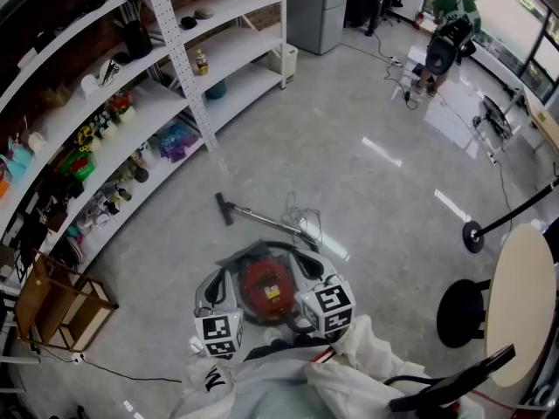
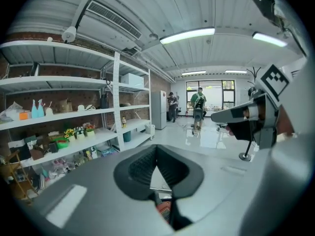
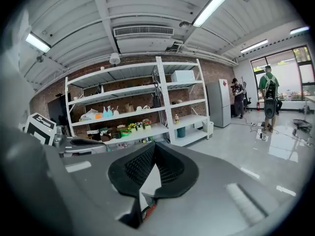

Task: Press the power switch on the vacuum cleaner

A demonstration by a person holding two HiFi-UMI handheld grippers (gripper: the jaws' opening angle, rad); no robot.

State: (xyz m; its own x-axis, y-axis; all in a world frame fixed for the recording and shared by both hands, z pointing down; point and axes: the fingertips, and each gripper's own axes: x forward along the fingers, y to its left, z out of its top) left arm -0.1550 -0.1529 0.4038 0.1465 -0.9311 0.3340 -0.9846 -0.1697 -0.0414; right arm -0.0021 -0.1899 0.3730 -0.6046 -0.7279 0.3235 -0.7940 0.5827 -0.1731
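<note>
1. Head view: two grippers, left [image 1: 212, 295] and right [image 1: 313, 273]; both jaw pairs closed tip to tip, holding nothing.
2. One red vacuum [image 1: 266, 288] on the floor between them; its wand [image 1: 262, 221] lies just ahead.
3. One shelf rack [image 1: 188, 68] to the left, one round table [image 1: 524, 304] to the right.

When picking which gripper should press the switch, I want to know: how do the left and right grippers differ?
The left gripper hangs over the left flank of the vacuum, the right gripper over its right flank. The left gripper points down the room toward the windows; the right gripper points more toward the shelves. Shared: both are shut, hold nothing, and sit over the vacuum.
</note>
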